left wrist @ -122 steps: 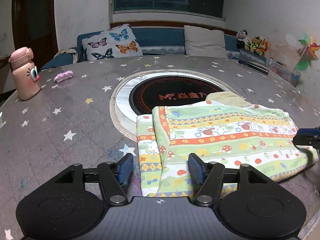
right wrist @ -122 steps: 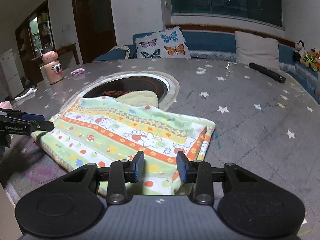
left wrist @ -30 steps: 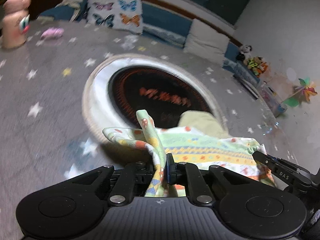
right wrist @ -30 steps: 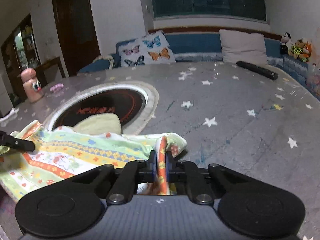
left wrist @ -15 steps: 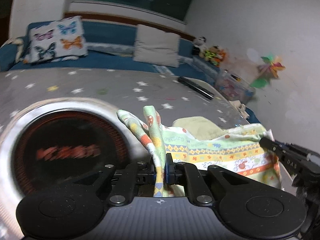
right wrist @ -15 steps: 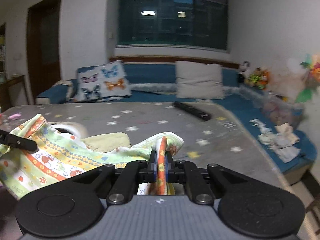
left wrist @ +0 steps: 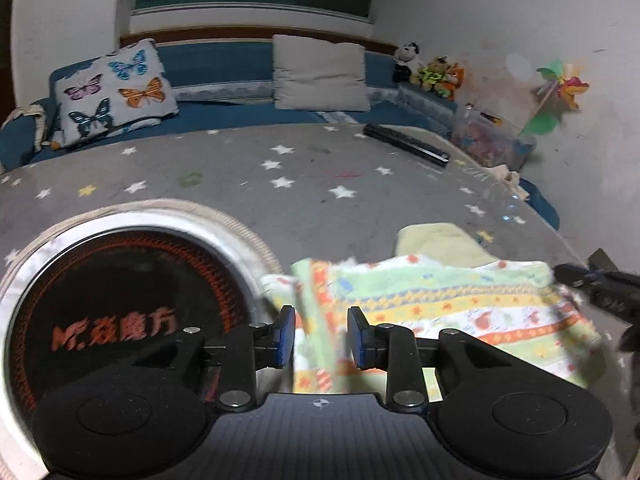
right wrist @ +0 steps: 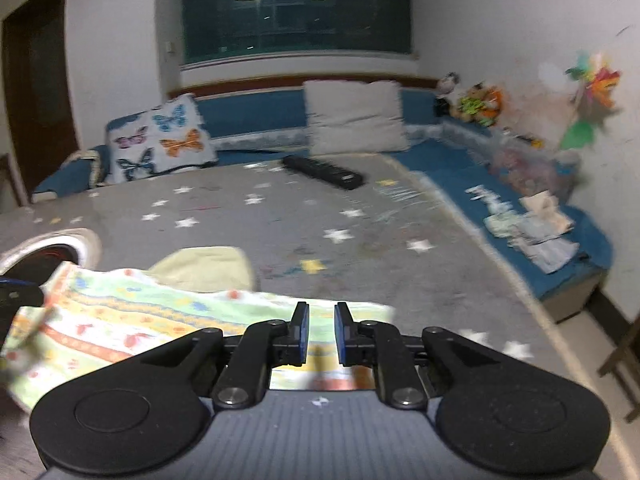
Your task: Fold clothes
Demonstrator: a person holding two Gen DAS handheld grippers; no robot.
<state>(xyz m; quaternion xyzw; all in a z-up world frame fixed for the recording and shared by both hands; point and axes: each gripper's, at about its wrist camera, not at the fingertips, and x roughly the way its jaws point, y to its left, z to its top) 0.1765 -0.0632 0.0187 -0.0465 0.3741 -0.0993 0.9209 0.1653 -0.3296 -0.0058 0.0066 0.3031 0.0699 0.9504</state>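
A striped, patterned baby garment lies on the grey star-print table, with a pale yellow part sticking out behind it. It also shows in the right wrist view. My left gripper is open just above the garment's left edge, the cloth falling blurred between the jaws. My right gripper is open over the garment's right edge and holds nothing. The right gripper's tip also shows at the right of the left wrist view.
A round black induction cooktop is set into the table at the left. A black remote lies at the far side. A blue sofa with a butterfly pillow and a white pillow runs behind the table.
Both grippers have opened and let go of the garment. Its folded edge has dropped onto the table. The views have swung further right, past the cooktop.
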